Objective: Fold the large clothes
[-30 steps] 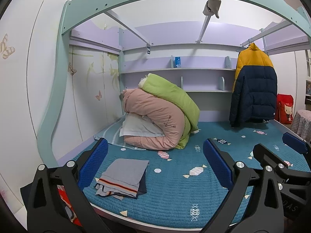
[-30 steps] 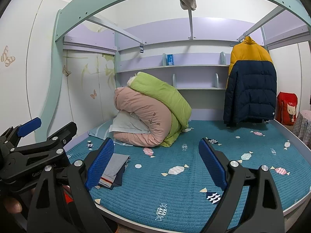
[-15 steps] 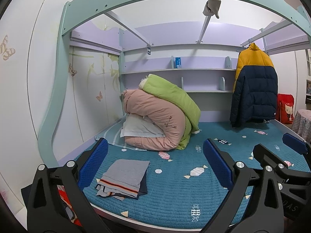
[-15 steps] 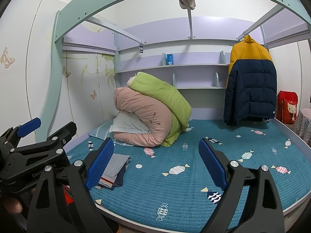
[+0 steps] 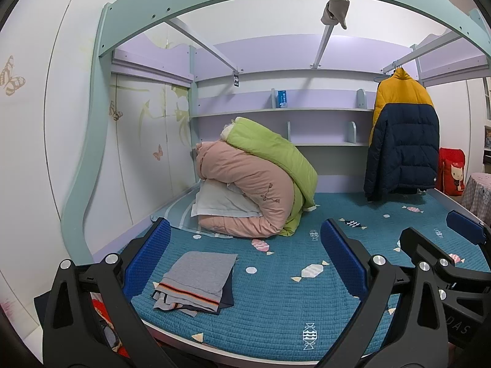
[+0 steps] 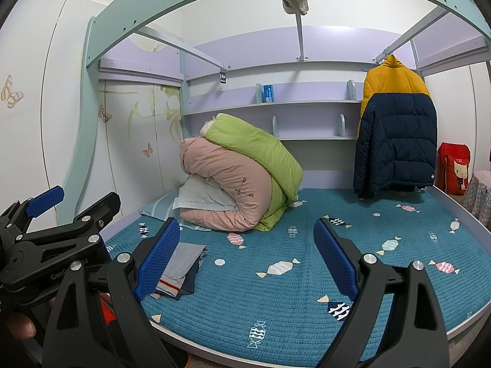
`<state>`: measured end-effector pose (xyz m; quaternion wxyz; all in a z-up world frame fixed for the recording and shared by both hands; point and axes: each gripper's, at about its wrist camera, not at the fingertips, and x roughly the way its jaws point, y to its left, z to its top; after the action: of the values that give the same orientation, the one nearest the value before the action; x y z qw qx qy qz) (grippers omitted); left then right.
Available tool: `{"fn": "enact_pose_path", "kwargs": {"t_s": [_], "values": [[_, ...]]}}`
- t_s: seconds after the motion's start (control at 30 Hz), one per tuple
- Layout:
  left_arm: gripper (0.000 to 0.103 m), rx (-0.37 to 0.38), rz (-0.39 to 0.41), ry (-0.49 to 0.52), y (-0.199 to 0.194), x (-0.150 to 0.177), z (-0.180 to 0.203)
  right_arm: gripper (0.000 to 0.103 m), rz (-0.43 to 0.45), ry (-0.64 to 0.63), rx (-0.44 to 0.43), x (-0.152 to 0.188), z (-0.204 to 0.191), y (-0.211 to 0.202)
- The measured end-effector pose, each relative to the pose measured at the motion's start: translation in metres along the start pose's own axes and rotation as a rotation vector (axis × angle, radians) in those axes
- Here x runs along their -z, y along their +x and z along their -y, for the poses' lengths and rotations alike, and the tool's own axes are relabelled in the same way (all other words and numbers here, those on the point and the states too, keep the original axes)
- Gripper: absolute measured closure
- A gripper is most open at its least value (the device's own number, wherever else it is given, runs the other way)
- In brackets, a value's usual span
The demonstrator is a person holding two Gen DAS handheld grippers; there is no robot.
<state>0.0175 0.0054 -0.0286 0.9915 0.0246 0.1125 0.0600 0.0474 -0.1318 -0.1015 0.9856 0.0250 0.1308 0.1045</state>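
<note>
Clothes (image 5: 196, 279), folded grey and navy, are lying on the bed (image 5: 276, 300) at its front edge, at seven o'clock in the left view. Left claw (image 5: 245, 259) and right claw (image 6: 247, 253) are both hanging released, gripping nothing, above the bed.

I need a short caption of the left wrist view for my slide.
Open left tongs hover before a bed with folded grey clothes near its front edge.
</note>
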Motion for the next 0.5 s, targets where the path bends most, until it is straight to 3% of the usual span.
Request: {"fn": "enact_pose_path", "kwargs": {"t_s": [0.5], "values": [[0.005, -0.002, -0.002, 0.001, 0.0012, -0.0006, -0.0043, 0.017, -0.002, 0.005, 0.003, 0.0016, -0.0030, -0.0010]]}}
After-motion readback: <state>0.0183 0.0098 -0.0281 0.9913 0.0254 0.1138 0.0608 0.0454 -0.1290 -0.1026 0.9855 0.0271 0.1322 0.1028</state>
